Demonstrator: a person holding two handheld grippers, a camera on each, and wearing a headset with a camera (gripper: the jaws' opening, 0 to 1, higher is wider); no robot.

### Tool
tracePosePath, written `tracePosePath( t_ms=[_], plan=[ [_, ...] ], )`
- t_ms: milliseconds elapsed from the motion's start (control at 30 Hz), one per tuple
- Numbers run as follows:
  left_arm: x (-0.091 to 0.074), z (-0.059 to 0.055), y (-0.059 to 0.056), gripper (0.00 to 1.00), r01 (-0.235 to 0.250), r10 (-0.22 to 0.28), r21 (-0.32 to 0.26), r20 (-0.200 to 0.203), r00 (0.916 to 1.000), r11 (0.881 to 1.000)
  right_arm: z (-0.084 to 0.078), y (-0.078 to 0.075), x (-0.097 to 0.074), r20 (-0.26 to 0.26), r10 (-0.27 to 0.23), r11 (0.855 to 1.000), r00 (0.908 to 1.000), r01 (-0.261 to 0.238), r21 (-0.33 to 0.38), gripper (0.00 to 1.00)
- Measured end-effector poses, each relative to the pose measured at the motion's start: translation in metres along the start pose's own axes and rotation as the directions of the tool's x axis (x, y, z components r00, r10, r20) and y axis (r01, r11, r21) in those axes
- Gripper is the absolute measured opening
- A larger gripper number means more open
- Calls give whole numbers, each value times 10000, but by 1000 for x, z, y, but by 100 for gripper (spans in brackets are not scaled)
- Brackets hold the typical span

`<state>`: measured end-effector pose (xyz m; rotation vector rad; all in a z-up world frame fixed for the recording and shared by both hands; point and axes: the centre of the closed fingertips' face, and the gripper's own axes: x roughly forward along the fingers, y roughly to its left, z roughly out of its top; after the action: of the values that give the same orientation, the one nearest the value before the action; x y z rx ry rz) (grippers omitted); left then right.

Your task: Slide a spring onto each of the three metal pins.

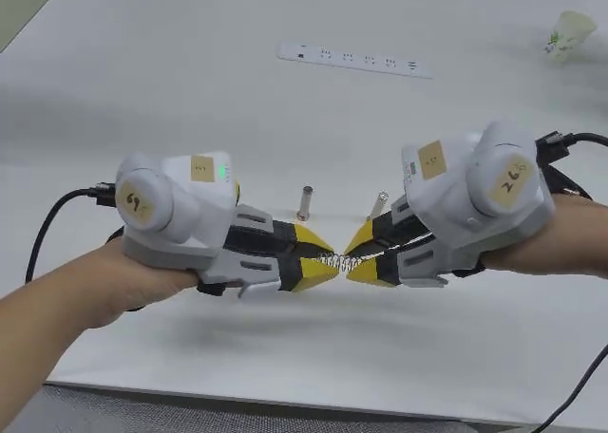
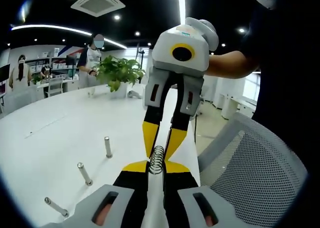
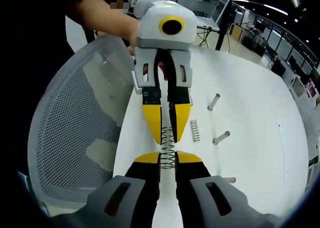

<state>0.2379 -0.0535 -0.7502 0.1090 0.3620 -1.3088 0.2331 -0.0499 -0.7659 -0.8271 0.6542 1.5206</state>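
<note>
A small metal spring (image 1: 340, 259) hangs above the white table (image 1: 190, 91), stretched between two yellow-tipped grippers that meet tip to tip. My left gripper (image 1: 332, 263) is shut on one end, my right gripper (image 1: 351, 262) on the other. In the left gripper view the spring (image 2: 156, 159) runs from my own jaws (image 2: 156, 168) into the right gripper (image 2: 159, 154). Behind the tips stand two metal pins (image 1: 306, 203), one of them leaning (image 1: 378, 205). Three pins (image 2: 107, 146) stand left of the jaws in the left gripper view. A second spring (image 3: 195, 130) lies on the table beside the pins (image 3: 221, 137).
A white power strip (image 1: 353, 60) lies at the far side of the table, with a crumpled pale wrapper (image 1: 570, 32) at the back right. Black cables trail from both grippers. The table's front edge (image 1: 285, 404) runs just below them. A grey mesh chair (image 2: 255, 168) stands beside the table.
</note>
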Motion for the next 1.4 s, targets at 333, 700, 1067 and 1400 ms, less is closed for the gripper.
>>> tracePosePath(
  t_ms=[333,700,1067,1400],
  plan=[
    [0,3,-1,2,108,-107,-113,95,9999,9999,-4,0,-1,-35,-37,10000,10000,37,-38,9],
    [-3,3,-2,2,182,-180,-193,84,9998,9996,-13,0,-3,-63,-71,9996,10000,73,279,9],
    [-5,-1,-1,2,168,-169,-265,-36,9999,9995,-3,1,-11,370,-227,9995,9991,236,-224,8],
    [-2,-7,-4,2,248,-252,-163,-227,9994,9996,11,2,-17,810,-220,9991,9965,249,-352,7]
  ],
)
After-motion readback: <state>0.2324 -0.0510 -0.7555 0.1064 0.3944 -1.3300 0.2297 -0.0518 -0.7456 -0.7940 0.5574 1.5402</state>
